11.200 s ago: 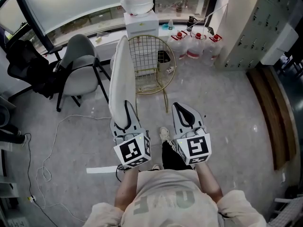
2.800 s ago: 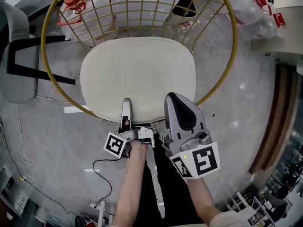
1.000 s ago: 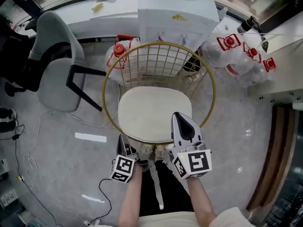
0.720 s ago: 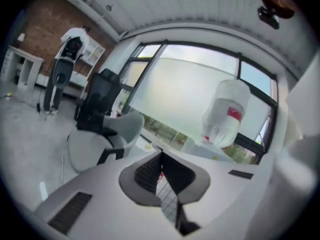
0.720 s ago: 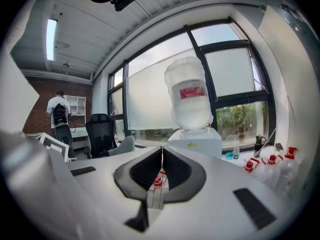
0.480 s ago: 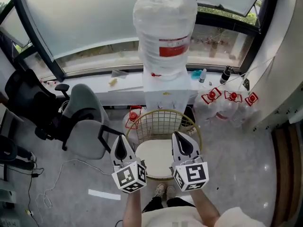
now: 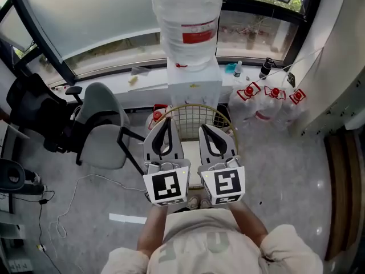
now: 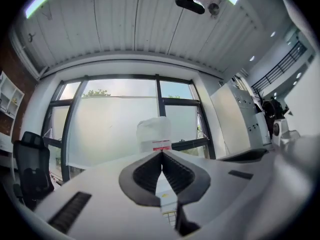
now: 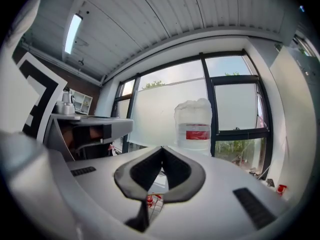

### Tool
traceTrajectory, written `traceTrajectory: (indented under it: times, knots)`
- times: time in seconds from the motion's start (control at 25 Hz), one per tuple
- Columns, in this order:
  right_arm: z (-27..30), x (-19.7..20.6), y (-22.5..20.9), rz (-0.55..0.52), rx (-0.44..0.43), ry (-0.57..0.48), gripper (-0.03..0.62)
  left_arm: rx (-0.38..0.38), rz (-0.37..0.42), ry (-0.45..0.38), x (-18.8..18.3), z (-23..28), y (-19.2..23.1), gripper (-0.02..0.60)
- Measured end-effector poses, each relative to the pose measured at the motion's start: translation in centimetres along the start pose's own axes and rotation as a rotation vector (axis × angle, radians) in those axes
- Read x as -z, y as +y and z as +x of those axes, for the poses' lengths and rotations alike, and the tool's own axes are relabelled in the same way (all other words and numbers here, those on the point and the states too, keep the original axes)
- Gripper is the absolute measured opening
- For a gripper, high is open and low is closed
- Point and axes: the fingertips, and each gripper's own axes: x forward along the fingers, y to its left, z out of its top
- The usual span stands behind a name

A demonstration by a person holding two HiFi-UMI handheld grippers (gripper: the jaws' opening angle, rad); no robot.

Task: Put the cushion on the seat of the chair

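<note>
The cream cushion (image 7: 191, 153) lies flat on the seat of the gold wire chair (image 7: 194, 116), far below, and shows only in the gap between the grippers. My left gripper (image 7: 165, 131) and right gripper (image 7: 212, 135) are held high, side by side, close under the head camera. They hide most of the seat. In the left gripper view the left gripper (image 8: 161, 153) has its pads together with nothing between them. The right gripper (image 9: 161, 148) looks the same in its own view. Both point level towards the window.
A water dispenser with a large bottle (image 7: 188, 16) stands behind the wire chair. Water jugs (image 7: 268, 103) sit on the floor at its right. A grey chair (image 7: 102, 131) and a black office chair (image 7: 31, 116) stand at the left. A cable (image 7: 63, 210) trails over the floor.
Both grippers have risen from beside the seat to just under the head camera, and the left one has rolled upright. The head view has lifted away from the chair.
</note>
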Motion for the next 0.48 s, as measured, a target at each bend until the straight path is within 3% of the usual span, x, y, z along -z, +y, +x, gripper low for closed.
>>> traceTrajectory:
  times: [0.24,0.48]
  knots:
    - [-1.5,-1.7,0.5,-0.015,-0.028,-0.031,0.017,0.06,-0.049,-0.067,-2.3,-0.6,-2.8,0.014]
    - [-2.2,-2.0,-0.8,-0.007,0.006,-0.038,0.017,0.074,-0.028,-0.091,-3.3,-0.9,-4.1,0.015]
